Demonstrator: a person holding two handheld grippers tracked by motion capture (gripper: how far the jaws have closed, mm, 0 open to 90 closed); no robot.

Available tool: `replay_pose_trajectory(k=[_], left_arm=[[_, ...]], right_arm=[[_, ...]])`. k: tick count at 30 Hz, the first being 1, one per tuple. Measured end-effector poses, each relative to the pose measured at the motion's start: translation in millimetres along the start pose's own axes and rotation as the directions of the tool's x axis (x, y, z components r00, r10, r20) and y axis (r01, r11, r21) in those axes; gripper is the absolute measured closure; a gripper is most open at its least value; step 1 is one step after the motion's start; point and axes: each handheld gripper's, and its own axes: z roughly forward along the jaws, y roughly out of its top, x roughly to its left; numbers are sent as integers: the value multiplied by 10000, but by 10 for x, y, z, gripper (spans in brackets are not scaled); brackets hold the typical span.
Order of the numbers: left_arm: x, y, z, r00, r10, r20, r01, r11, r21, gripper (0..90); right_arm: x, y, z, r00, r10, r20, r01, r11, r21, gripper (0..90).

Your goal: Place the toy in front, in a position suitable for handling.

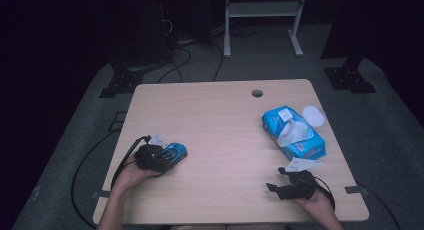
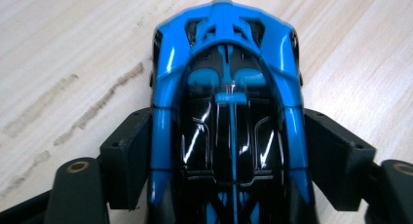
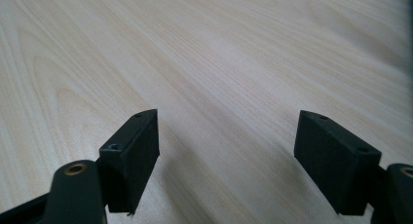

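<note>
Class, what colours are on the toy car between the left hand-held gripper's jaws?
The toy car is bright blue with glossy black panels, clearest in the left gripper view.

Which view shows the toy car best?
The left gripper view: the car sits close up between the left claw jaws. The high view shows it small, partly hidden by that claw. The right gripper view looks at the table.

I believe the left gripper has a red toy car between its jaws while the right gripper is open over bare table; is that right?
Not quite: the toy car between the jaws of the left gripper is blue and black, not red, as the left gripper view shows. The rest holds: the right gripper is open over bare table.
</note>
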Motion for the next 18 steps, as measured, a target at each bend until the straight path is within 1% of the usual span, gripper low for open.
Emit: replay_pose_trajectory(k=[8,11,15,18], left_arm=[[-2,18,1,10000,-43,11,42,9999,128,258],[-13,28,-1,9999,-52,-86,54,9998,210,259],[-14,18,-5,9999,-59,-100,60,9999,137,260],[-4,5,-17,9998,-191,46,191,9998,74,260]], right_arm=[[-13,-3,-8,9999,97,61,-97,10000,-15,237],[-17,-5,-13,9998,183,67,-183,9998,-34,237],[-25,-5,-25,9997,221,69,-220,9997,-135,237],[-27,-4,-31,9996,261,76,-260,9996,-148,237]])
